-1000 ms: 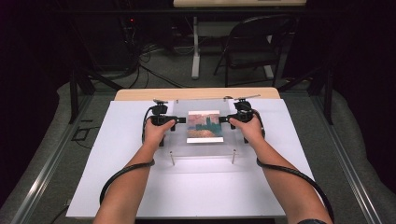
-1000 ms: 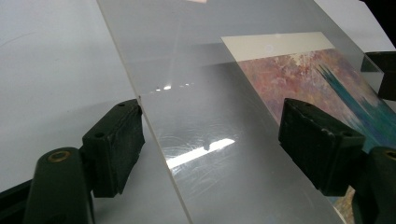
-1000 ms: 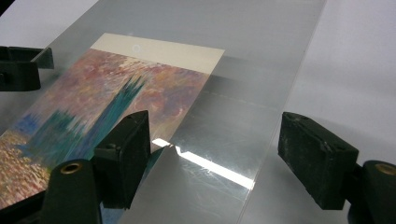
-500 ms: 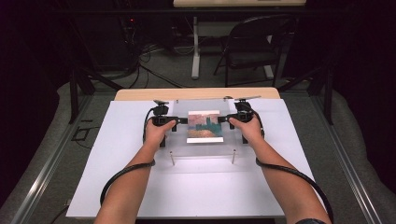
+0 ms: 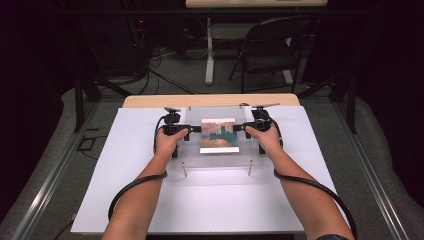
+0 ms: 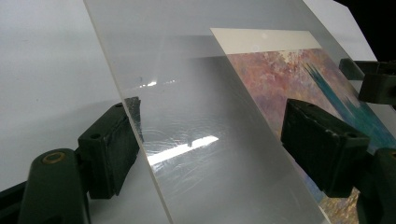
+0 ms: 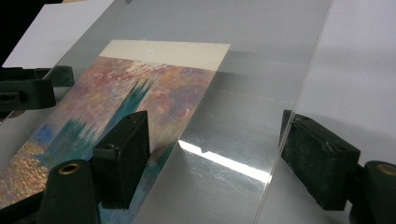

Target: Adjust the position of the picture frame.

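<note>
A clear acrylic sheet (image 5: 220, 157) stands on short metal posts (image 5: 185, 171) over the white board. Under it lies a painted picture (image 5: 218, 135) in pinks, teal and orange with a cream top band. My left gripper (image 5: 194, 129) reaches in over the sheet's left edge. In the left gripper view the sheet (image 6: 187, 93) runs between the wide-apart jaws of my left gripper (image 6: 210, 126), one above and one below, beside the picture (image 6: 280, 74). My right gripper (image 5: 239, 128) mirrors this on the right edge. My right gripper (image 7: 215, 140) stands open astride the sheet (image 7: 252, 93), next to the picture (image 7: 140, 88).
The white board (image 5: 125, 190) covers a wooden table (image 5: 210, 100). Cables loop from both grippers along the forearms. A folding chair (image 5: 272, 50) and a table leg (image 5: 210, 50) stand on the floor beyond. Each gripper view shows the other gripper at the sheet's far edge.
My right gripper has edged slightly inward toward the picture. The left gripper, sheet and picture have hardly moved.
</note>
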